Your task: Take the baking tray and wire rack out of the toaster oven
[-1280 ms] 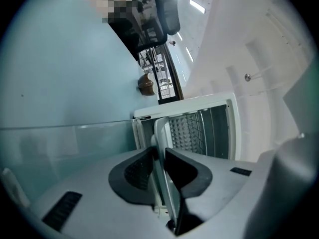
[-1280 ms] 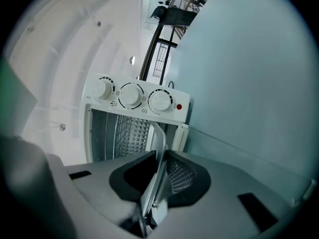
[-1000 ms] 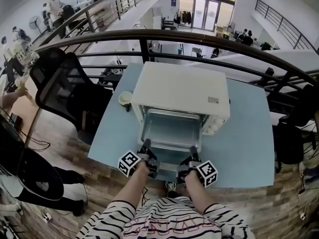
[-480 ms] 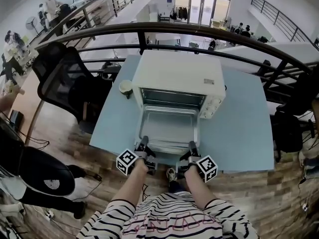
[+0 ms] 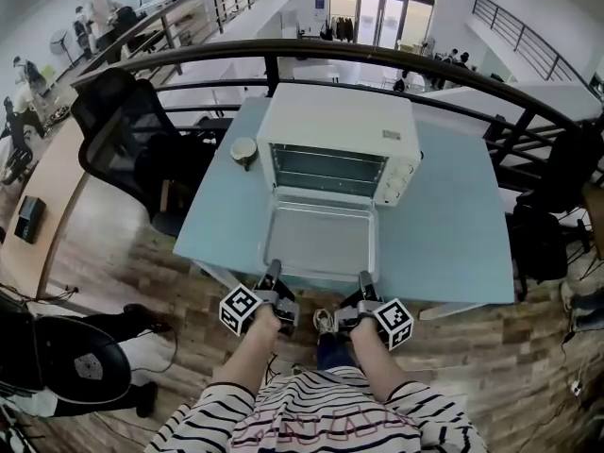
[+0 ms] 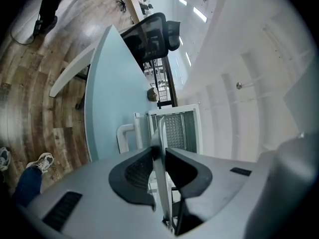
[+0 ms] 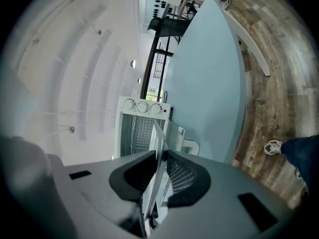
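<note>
Gripping the baking tray (image 5: 321, 243) by its near rim with the left gripper (image 5: 273, 276), jaws pinched on the thin metal edge, as seen plainly in the left gripper view (image 6: 158, 151) with the rim (image 6: 160, 183) running straight between the dark pads. Gripping the same rim further right with the right gripper (image 5: 364, 281), jaws likewise pressed on the edge (image 7: 152, 179) in the right gripper view (image 7: 160, 158). Holding the tray level, stretched straight ahead of both grippers, its far end just in front of the toaster oven (image 5: 340, 121). Facing the oven's open mouth beyond the tray from both grippers (image 6: 174, 128) (image 7: 142, 118), with the three knobs on the right side of the front. Cannot tell whether the bars across that opening are the wire rack. Standing ahead on the pale blue table (image 5: 444, 225), with a cup (image 5: 243, 149) ahead and left of the left gripper, just beside the oven. Further left of it, a black chair (image 5: 123, 140); beyond the oven, a dark railing (image 5: 377, 64).
</note>
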Tool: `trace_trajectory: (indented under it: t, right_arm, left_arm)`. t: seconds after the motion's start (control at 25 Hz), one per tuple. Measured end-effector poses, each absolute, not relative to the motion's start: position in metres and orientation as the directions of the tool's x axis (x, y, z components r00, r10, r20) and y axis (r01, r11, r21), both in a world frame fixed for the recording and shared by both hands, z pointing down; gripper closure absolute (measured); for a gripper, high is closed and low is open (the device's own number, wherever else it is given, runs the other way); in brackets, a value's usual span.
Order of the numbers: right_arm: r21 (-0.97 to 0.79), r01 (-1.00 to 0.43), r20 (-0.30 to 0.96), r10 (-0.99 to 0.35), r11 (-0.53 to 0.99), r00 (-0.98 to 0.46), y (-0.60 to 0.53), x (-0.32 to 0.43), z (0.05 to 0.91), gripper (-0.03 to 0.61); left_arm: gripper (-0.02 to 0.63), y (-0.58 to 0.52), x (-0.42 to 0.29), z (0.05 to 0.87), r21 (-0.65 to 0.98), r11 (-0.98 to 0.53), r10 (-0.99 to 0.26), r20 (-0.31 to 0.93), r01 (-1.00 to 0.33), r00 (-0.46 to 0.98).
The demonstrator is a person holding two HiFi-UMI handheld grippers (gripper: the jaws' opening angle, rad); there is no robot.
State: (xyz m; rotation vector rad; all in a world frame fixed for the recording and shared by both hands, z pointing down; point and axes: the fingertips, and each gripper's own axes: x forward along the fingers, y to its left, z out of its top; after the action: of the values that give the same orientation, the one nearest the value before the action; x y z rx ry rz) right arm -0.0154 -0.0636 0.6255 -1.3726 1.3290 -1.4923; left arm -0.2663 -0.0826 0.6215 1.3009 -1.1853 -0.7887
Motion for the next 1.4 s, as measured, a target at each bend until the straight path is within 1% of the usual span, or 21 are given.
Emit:
trace_trajectory:
  t: [0.4,0.72,1.08,1.24,1.4]
  right_arm:
    - [-0.963,-0.146,0.244,-0.962,-0.226,-0.12,-0.007,0.022,0.615,0.503]
    - [-0.962,-0.125,0.25,-0.967,-0.243,-0.044,0.014,0.072,0.623,0.503]
    - [-0.948,-0.134,0.289,-0.957,-0.29,0.026,0.02,0.17,0.64,0.503]
    - [-0.94,-0.139,0.304,-0.951,-0.31,0.065,0.01,0.22,0.641,0.503]
    - [-0.933,-0.147,0.317,-0.943,-0.329,0.099,-0.004,0.272,0.641,0.504]
  left_arm:
    - [0.522,-0.041,-0.226,0.613,0.978,0.108,-0.921,0.165,-0.177,0.353]
    - [0.522,-0.038,-0.173,0.614,0.977,0.074,-0.893,0.154,-0.198,0.423]
    - [0.522,-0.045,-0.071,0.635,0.976,0.076,-0.836,0.172,-0.202,0.52]
    - [0.522,-0.063,-0.02,0.638,0.977,0.065,-0.811,0.171,-0.204,0.56]
    - [0.522,-0.077,0.034,0.645,0.976,0.087,-0.784,0.19,-0.2,0.591]
